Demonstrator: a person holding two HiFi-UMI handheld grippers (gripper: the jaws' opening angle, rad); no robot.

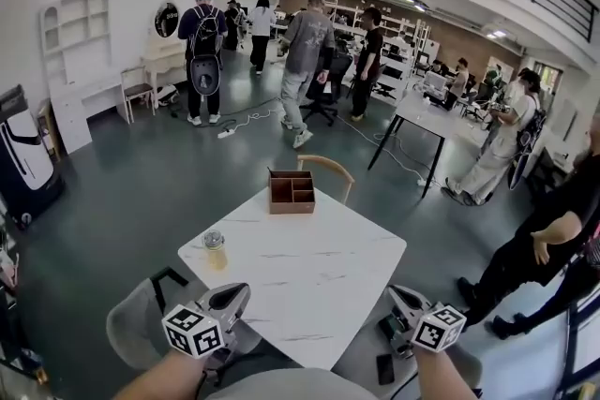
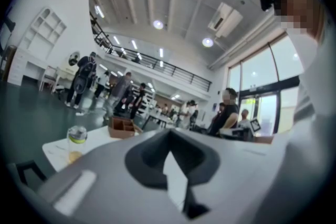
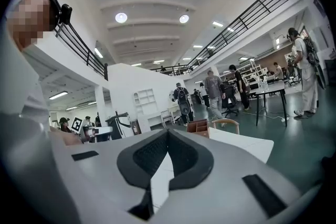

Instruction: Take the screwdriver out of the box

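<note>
Wooden compartmented box sits on white veined table.

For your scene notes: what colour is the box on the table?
Brown box, clearest in the head view.

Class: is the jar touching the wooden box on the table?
Apart. The head view shows bare table between the jar at the left edge and the box at the far corner.

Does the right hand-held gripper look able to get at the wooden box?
Probably yes: only bare table lies between the right hand-held gripper and the wooden box, though it sits at the far edge.
</note>
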